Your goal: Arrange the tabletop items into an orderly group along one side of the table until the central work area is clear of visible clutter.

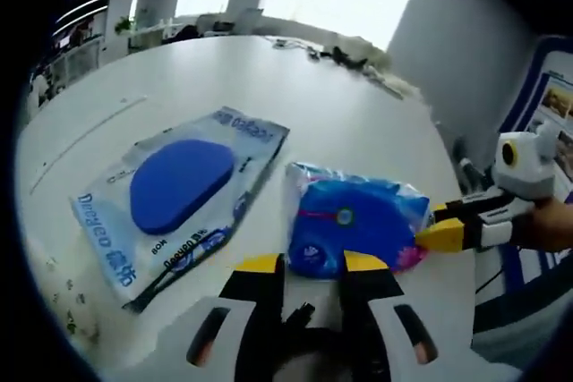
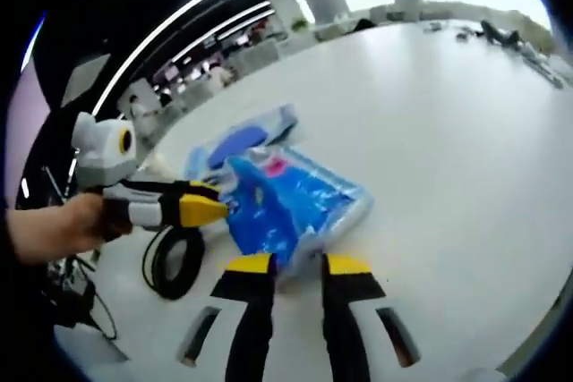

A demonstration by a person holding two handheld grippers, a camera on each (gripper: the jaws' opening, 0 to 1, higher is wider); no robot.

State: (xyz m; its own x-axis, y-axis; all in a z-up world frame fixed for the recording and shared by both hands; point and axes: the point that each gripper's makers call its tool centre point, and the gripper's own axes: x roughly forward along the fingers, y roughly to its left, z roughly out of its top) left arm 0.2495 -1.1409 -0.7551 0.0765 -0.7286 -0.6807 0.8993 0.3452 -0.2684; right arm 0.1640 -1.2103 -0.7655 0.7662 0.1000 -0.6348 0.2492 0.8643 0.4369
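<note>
A puffy blue packet with pink trim lies on the white table. Its near edge sits between the yellow tips of my left gripper, which looks shut on it. My right gripper comes in from the right and pinches the packet's right edge. In the right gripper view the same packet reaches down between the right gripper's tips, and the left gripper meets its left edge. A clear printed bag holding a blue oval pad lies flat to the left of the packet, and shows behind it as the bag.
A black cable loop lies on the table under the left gripper. Small dark clutter sits at the far table edge. A hand holds the left gripper. The table edge curves close on the right.
</note>
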